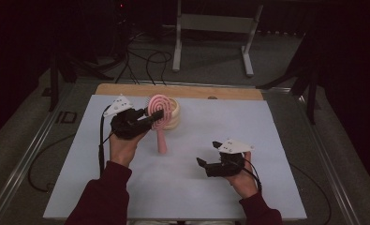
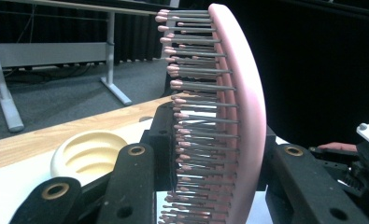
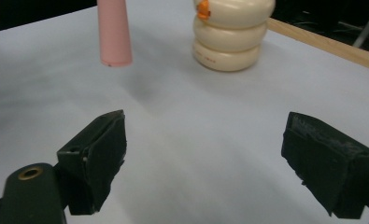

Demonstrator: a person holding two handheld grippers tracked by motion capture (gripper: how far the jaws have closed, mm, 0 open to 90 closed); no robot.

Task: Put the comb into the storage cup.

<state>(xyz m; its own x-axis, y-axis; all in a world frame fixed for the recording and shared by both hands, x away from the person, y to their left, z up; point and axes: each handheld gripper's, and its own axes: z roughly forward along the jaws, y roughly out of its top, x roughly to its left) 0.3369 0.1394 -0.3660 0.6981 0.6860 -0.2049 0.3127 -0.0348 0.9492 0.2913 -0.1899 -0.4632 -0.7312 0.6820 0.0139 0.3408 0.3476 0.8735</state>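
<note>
1. Pink hairbrush (image 1: 159, 115) clamped by the head in the left gripper (image 1: 151, 116), handle hanging down above the white tabletop (image 1: 196, 187), just before a cream ribbed holder (image 1: 173, 115); right gripper (image 1: 210, 153) apart, jaws wide, empty.
2. Bristled head (image 2: 210, 121) pinched between black jaws; holder (image 2: 86, 154) behind.
3. Jaws spread over bare tabletop (image 3: 196, 140); handle tip (image 3: 113, 32) beside holder (image 3: 229, 32).

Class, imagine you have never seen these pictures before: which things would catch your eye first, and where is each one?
First comes the pink hairbrush, held upright off the table at left centre by the left claw, which is shut on its round bristled head, handle hanging down. Just behind it stands a cream ribbed holder on the white table. At lower right, the right claw hangs open and holds nothing.
</note>
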